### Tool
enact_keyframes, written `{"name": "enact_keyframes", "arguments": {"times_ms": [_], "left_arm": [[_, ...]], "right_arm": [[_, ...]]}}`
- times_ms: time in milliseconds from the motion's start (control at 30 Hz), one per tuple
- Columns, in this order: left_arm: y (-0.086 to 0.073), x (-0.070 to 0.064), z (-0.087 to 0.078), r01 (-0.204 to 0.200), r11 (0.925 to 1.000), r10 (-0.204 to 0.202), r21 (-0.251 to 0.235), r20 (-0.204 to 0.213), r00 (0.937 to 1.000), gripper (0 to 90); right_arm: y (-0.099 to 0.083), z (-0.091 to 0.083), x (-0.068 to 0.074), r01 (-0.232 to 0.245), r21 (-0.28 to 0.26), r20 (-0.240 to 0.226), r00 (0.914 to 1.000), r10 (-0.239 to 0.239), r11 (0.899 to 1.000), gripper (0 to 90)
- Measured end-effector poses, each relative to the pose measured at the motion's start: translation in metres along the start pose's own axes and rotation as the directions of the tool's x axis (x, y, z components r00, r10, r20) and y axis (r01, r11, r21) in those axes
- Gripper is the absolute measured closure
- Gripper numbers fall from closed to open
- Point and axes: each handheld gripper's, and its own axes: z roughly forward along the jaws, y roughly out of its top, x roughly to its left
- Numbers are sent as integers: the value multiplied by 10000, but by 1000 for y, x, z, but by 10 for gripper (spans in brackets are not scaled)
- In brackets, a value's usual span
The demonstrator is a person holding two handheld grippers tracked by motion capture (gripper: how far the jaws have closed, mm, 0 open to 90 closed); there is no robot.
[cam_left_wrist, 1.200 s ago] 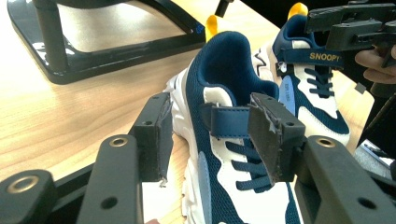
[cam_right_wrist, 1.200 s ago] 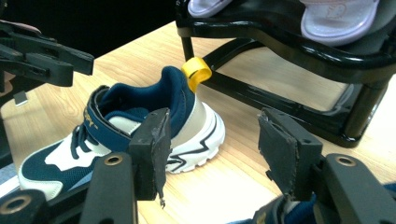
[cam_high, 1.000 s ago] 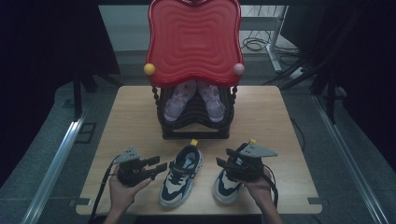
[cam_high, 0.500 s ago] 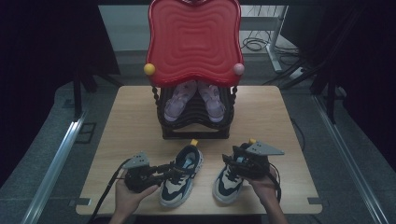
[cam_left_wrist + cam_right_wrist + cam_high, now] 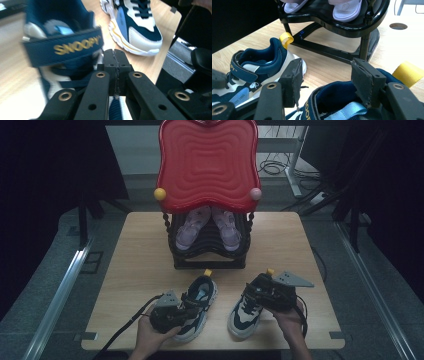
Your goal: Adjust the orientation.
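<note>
While left claw (image 5: 115, 75) pinches lace (image 5: 113, 110) — right claw (image 5: 327, 82) gapes.

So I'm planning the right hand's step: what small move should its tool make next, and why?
Probably lower the right tool a little and close it on the right sneaker's collar. Its jaws stand open astride that collar, not yet gripping. The left tool looks already shut on the left sneaker, so both could then lift toward the black rack.

Matt pale wood table (image 5: 140, 250), glossy black rack (image 5: 352, 23), cloth-and-mesh sneakers (image 5: 200, 302).
</note>
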Motion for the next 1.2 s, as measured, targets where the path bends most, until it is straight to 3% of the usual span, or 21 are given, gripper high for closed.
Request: {"name": "enact_keyframes", "arguments": {"times_ms": [233,667,1200], "left_arm": [[-3,-5,9,-18,9991,25,428,-165,9999,900],[-11,-14,29,-136,9932,128,1160,80,9999,900],[-11,-16,30,-131,9916,138,1290,-44,9999,900]], "right_arm": [[0,3,0,70,82,49,10000,-71,9999,430],[1,6,2,157,80,-56,9999,-156,9998,429],[3,6,1,131,27,-26,9999,-130,9999,430]]}}
